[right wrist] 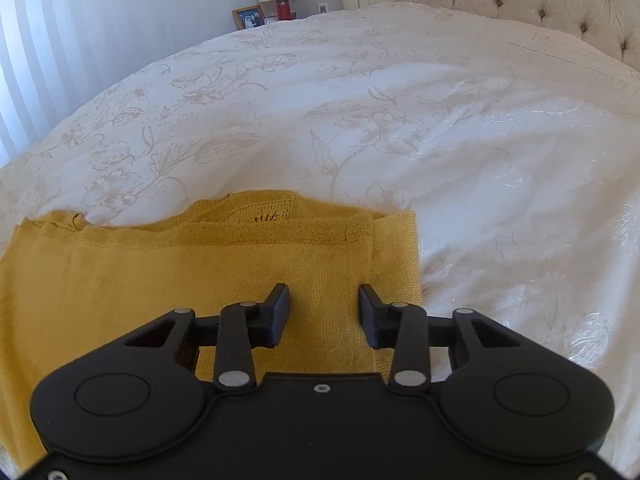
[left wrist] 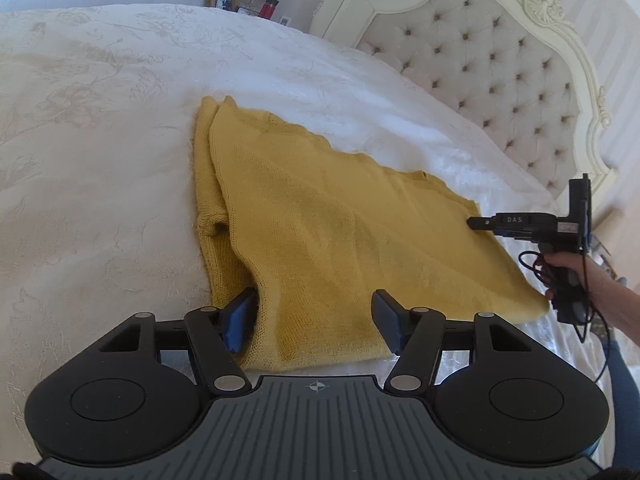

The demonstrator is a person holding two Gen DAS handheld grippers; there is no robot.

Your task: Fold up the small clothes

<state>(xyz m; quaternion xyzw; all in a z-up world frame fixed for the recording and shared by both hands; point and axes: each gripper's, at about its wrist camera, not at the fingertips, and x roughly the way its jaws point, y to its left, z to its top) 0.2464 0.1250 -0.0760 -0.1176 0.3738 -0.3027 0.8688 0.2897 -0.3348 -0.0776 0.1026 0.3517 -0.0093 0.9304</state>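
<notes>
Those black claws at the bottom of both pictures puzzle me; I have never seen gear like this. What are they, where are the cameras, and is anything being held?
They are hand-held grippers, each with two fingers; a person carries one in each hand. A camera rides on each and looks forward along its fingers. One picture comes from the left gripper, the other from the right gripper. In the left view you also see the right gripper from the side, with the hand holding its handle. A yellow knit top, partly folded, lies on a white bedspread. Both grippers sit over its edges with jaws apart. Neither looks clamped on the cloth, so nothing is held.
</notes>
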